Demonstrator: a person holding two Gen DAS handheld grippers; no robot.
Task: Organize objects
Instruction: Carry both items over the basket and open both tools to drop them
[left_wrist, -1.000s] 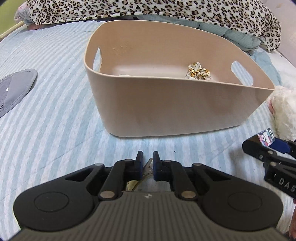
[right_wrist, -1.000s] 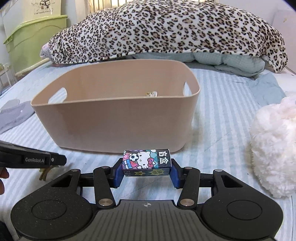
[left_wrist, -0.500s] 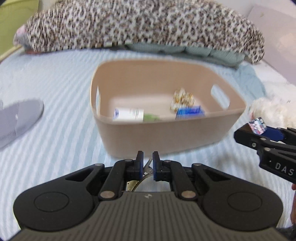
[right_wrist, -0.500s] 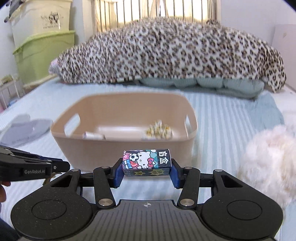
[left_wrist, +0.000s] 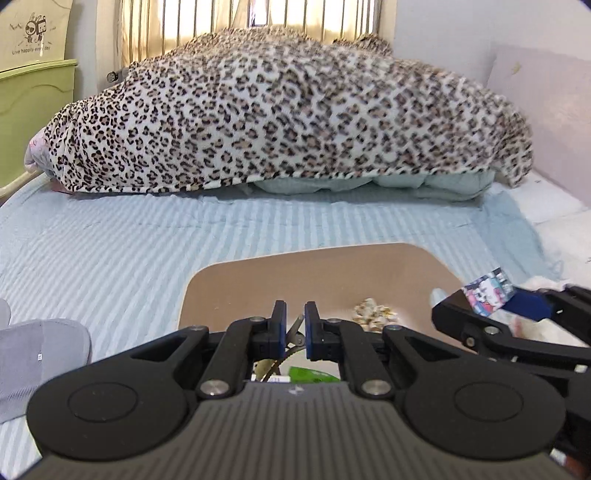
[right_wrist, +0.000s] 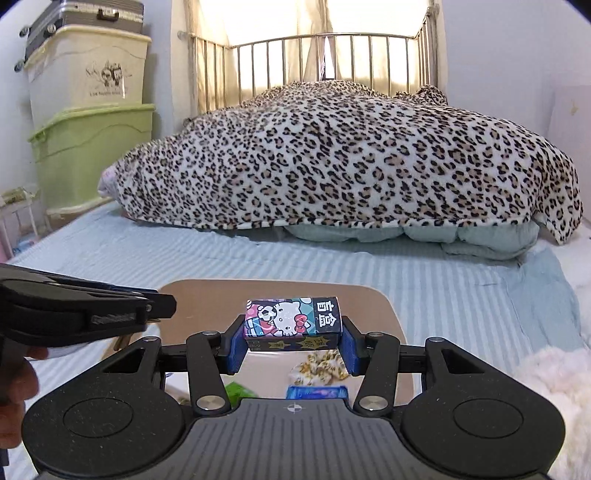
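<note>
The beige basket lies on the striped bed, below both grippers. My right gripper is shut on a Hello Kitty box and holds it above the basket; it also shows in the left wrist view. My left gripper is shut on a small metal clip-like thing over the basket's near side. Inside the basket lie a leopard-print scrunchie, a green packet and a blue packet.
A leopard-print blanket covers pillows at the head of the bed. A grey cloth lies at the left. A white fluffy thing lies at the right. Storage bins stand at the far left.
Both grippers have risen and moved forward over the basket, each still holding its object. The basket now sits low in both views.
</note>
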